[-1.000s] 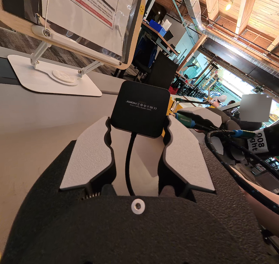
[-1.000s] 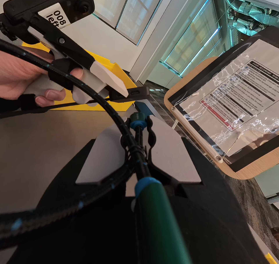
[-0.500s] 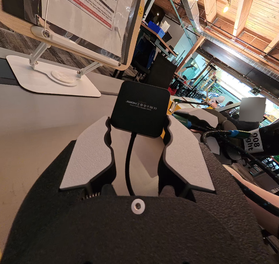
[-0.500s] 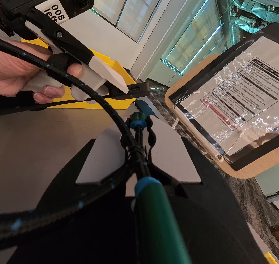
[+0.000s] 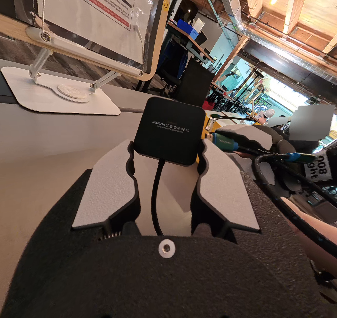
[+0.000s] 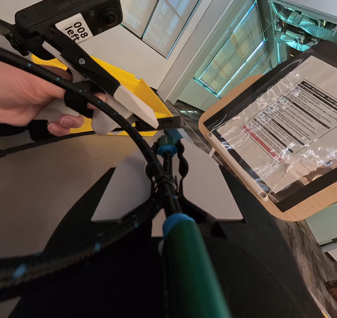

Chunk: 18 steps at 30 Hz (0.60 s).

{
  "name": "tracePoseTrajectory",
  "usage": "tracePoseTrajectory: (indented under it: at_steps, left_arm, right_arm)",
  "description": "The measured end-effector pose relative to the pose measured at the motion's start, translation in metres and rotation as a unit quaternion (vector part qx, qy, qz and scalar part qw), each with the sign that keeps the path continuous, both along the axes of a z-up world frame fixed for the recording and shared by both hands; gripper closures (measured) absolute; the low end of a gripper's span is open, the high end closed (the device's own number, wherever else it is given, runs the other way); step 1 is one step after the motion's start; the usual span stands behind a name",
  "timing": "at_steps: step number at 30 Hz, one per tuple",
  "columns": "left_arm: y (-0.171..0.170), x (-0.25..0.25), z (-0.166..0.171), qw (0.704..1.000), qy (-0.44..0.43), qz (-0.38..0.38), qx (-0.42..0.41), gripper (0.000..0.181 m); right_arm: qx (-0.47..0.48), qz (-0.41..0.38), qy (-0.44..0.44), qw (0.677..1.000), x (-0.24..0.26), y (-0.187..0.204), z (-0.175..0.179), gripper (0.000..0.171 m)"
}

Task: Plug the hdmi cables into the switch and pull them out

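Observation:
My left gripper (image 5: pixel 166 151) is shut on a black square HDMI switch (image 5: pixel 169 130), held above the grey table with its own black lead (image 5: pixel 155 196) running back between the fingers. In the right wrist view the switch (image 6: pixel 167 122) shows edge-on with an open port facing me. My right gripper (image 6: pixel 168 149) is shut on a braided black HDMI cable (image 6: pixel 167 163) just behind its green and blue plug (image 6: pixel 166 141). The plug tip (image 5: pixel 221 141) sits close beside the switch's right edge, not inserted. The cable's other green plug (image 6: pixel 186 251) lies across my right gripper body.
A wooden board with a laminated instruction sheet (image 5: pixel 87 17) stands on a white stand (image 5: pixel 60 98) at the table's back. A yellow bin (image 6: pixel 127 98) lies behind the left gripper. A hand (image 6: pixel 27 101) holds the left gripper. Desks and chairs stand beyond.
The right gripper with the plug has moved closer to the switch; the gap between plug tip and switch edge has shrunk. The left gripper holds the switch almost still.

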State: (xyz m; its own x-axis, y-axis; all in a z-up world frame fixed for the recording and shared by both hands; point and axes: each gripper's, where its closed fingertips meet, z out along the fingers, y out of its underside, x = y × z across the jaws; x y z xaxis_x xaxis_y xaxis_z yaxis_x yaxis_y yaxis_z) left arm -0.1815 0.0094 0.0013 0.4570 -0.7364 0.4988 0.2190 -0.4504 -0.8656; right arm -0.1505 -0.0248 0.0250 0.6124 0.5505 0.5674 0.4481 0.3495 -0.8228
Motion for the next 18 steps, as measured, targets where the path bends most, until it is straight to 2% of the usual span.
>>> tracePoseTrajectory:
  at_steps: [18]
  left_arm:
    - [-0.005,0.012,-0.006,1.0,0.021,-0.009,0.004,0.114]
  right_arm:
    - [0.003,0.007,0.008,1.0,0.0,-0.001,0.002,0.148]
